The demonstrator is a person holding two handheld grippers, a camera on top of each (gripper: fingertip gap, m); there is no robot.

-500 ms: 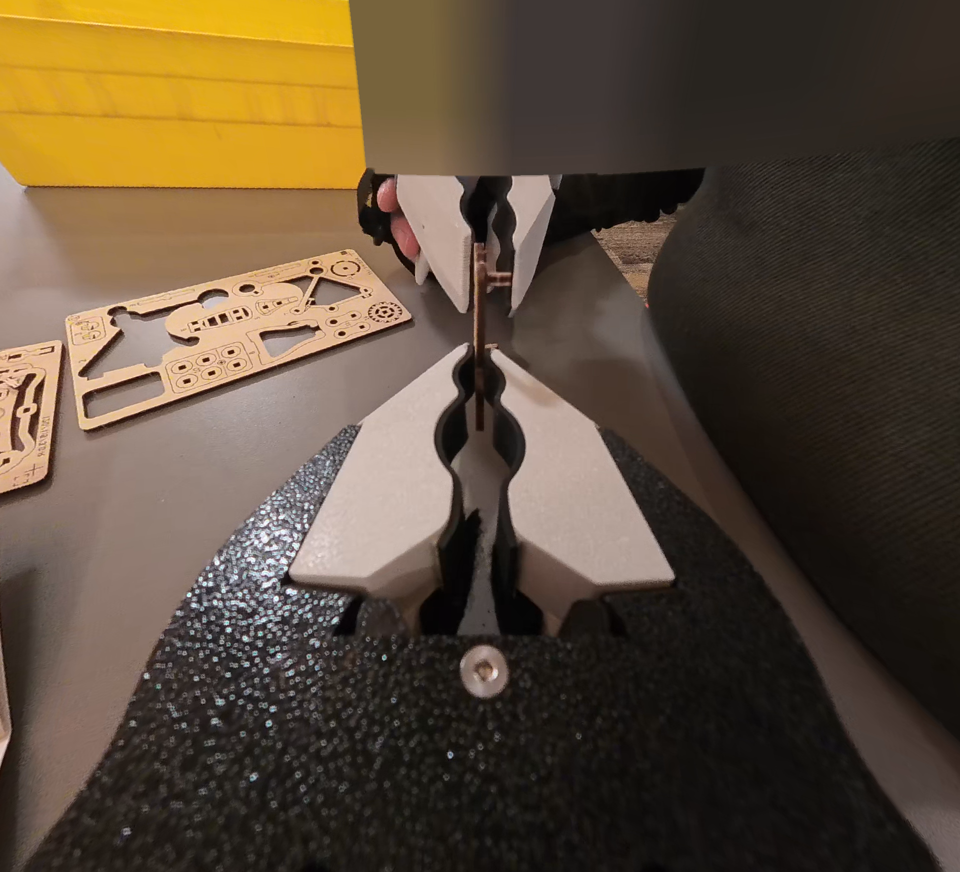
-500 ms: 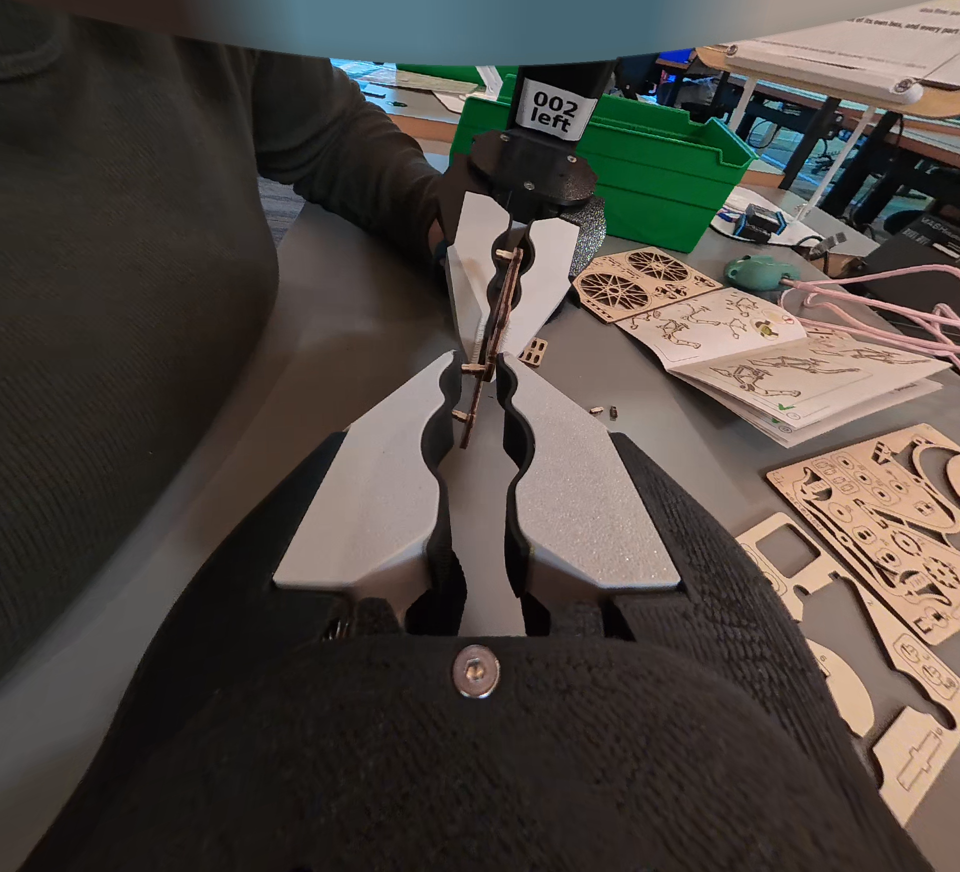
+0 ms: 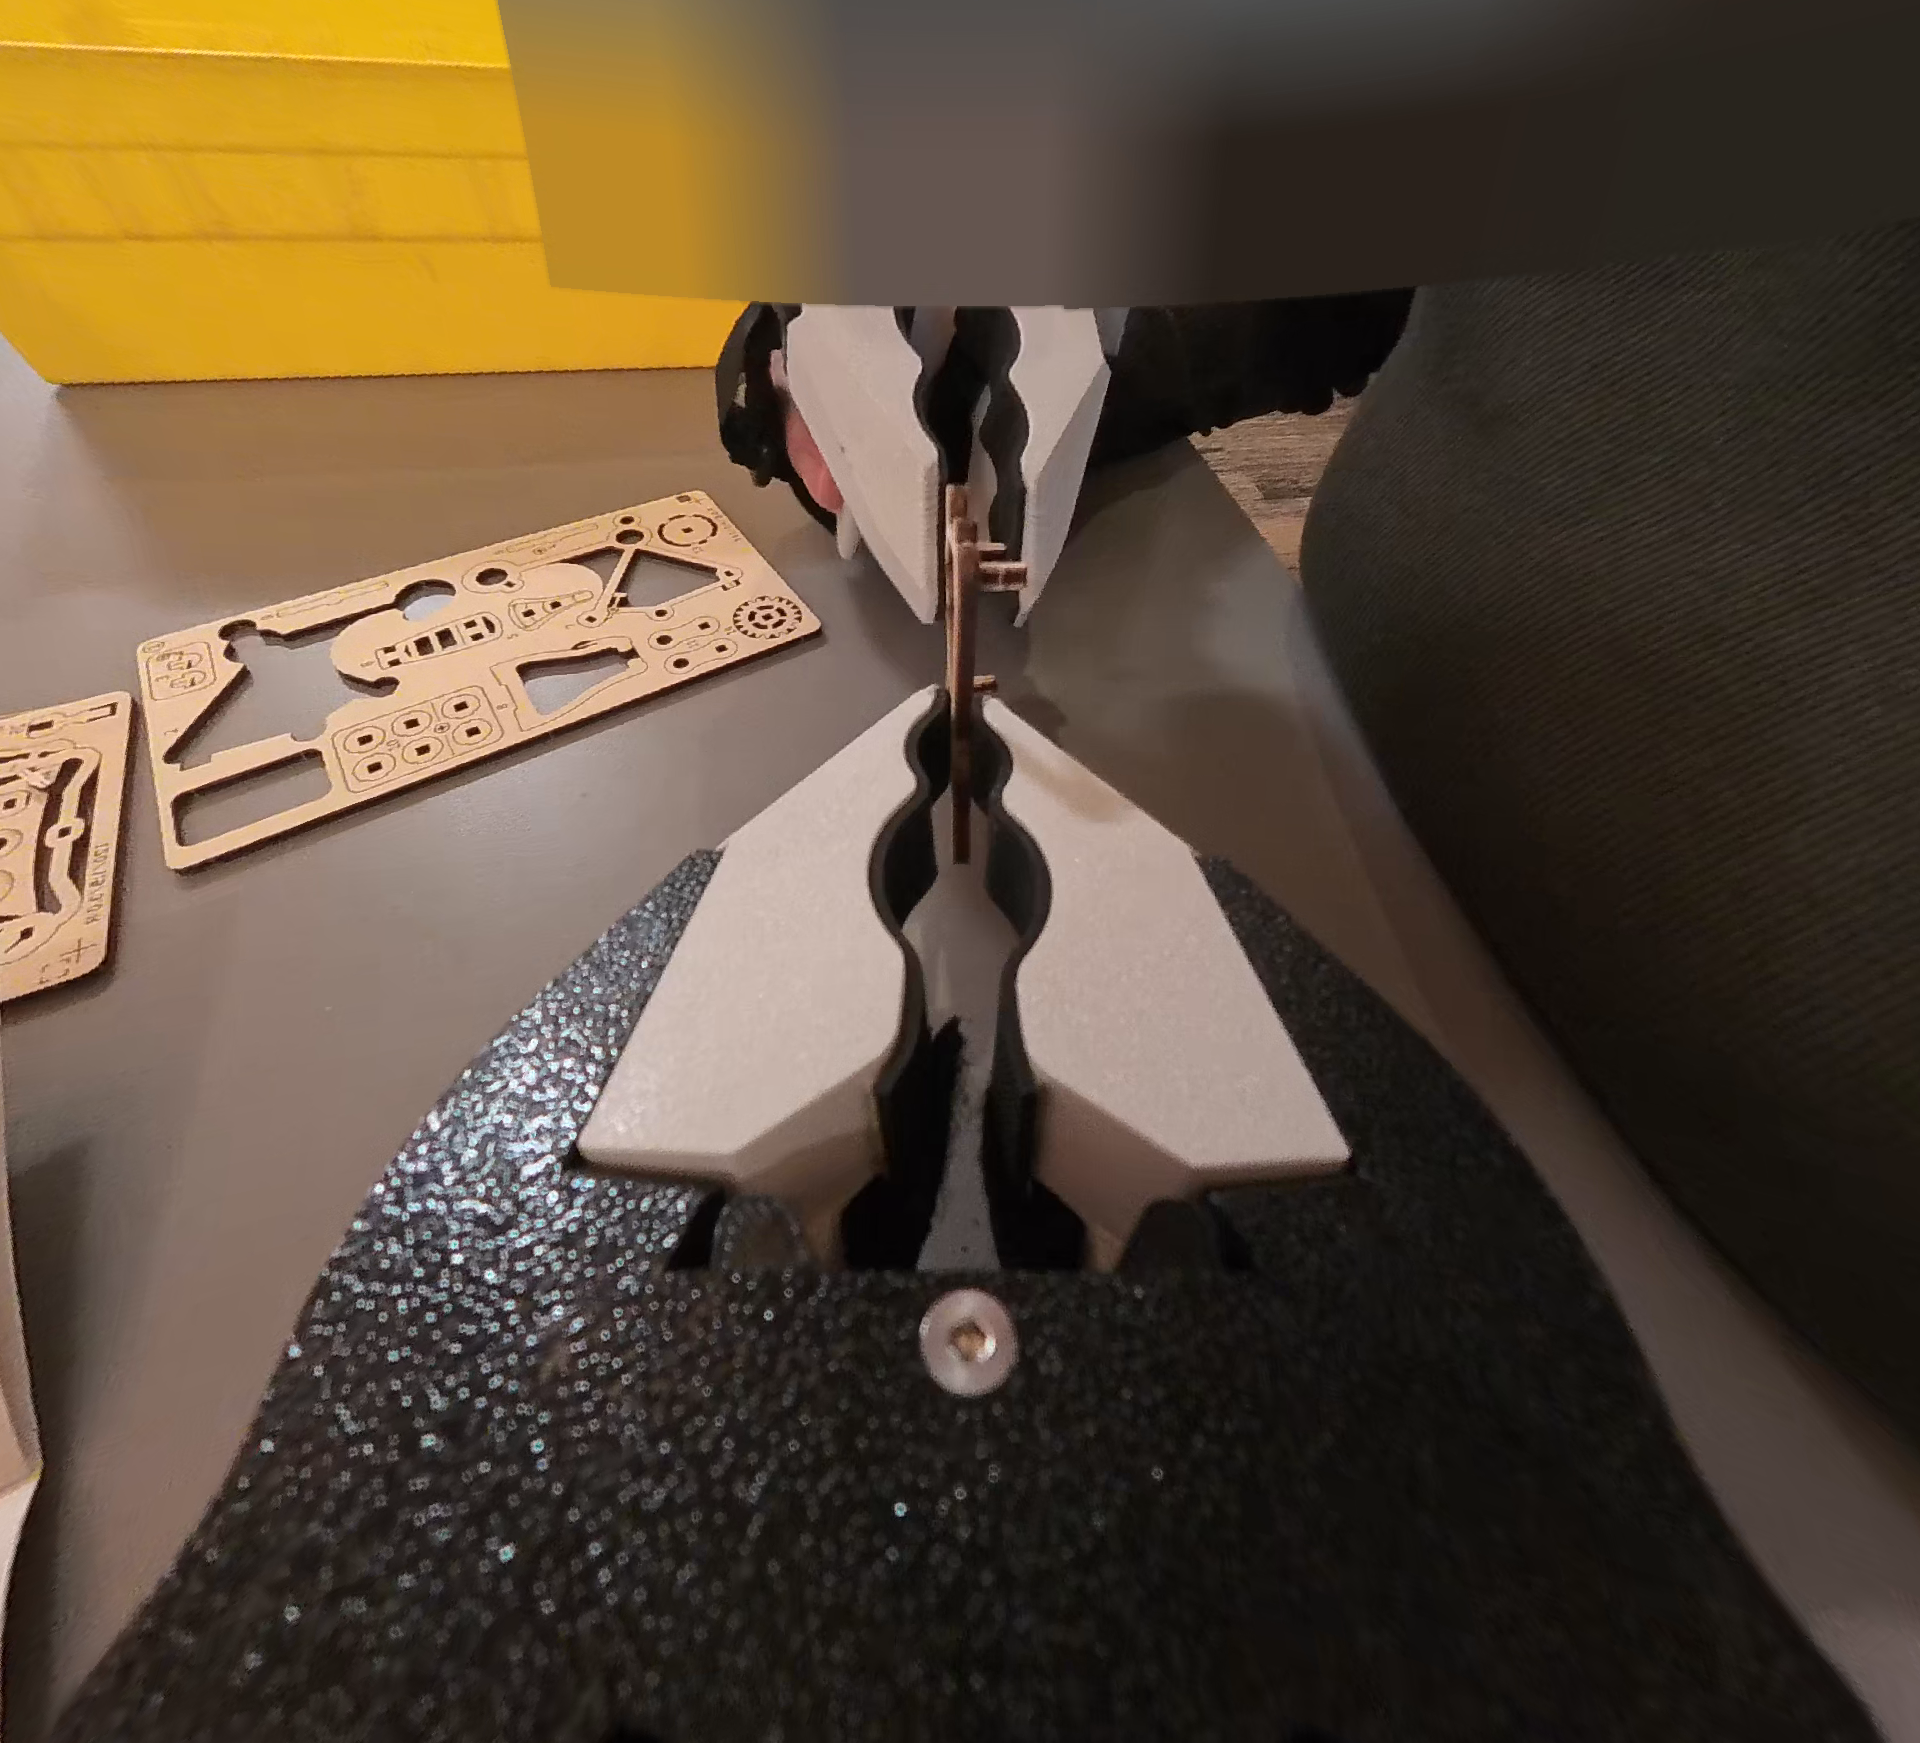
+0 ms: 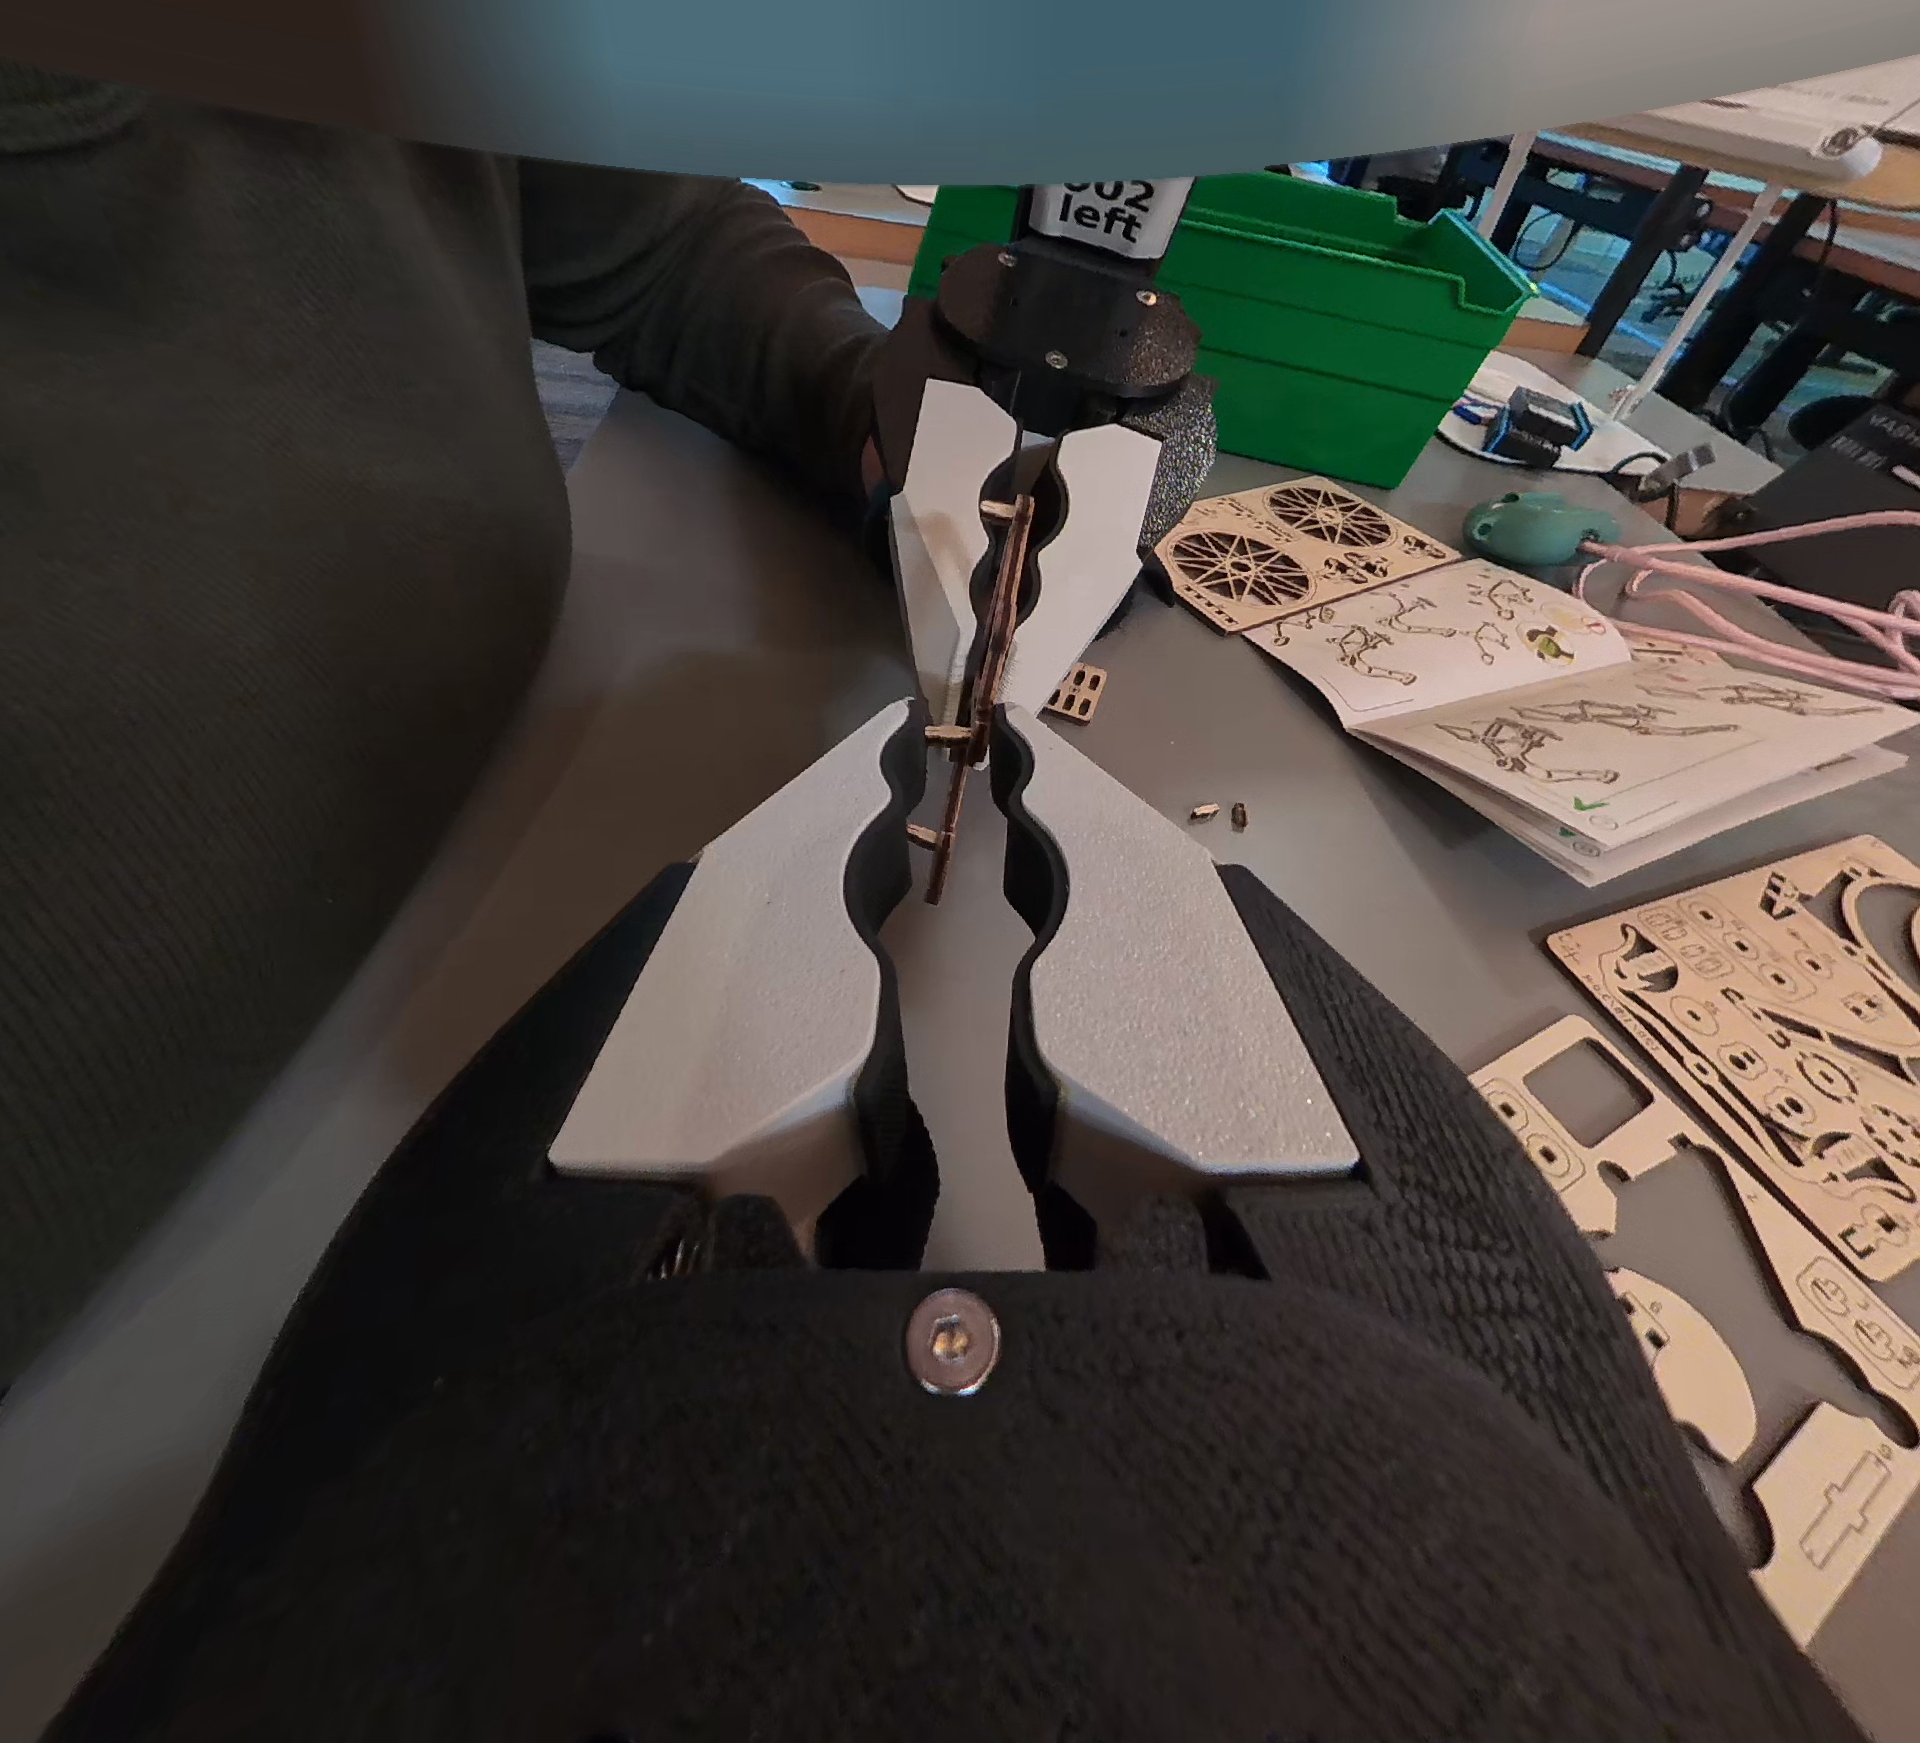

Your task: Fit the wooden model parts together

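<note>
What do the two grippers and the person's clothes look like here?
Each gripper has two light grey, wedge-shaped fingers with wavy black pads on the inner faces, mounted on a speckled black body with a silver screw. The left one carries a white label. No cables show on them. The person wears a dark ribbed sweater.

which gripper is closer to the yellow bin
Right. In the left wrist view, the right gripper sits farther up the table, beside the yellow bin's near corner. The left gripper faces it from nearer the table edge, both on the wooden strip.
</note>
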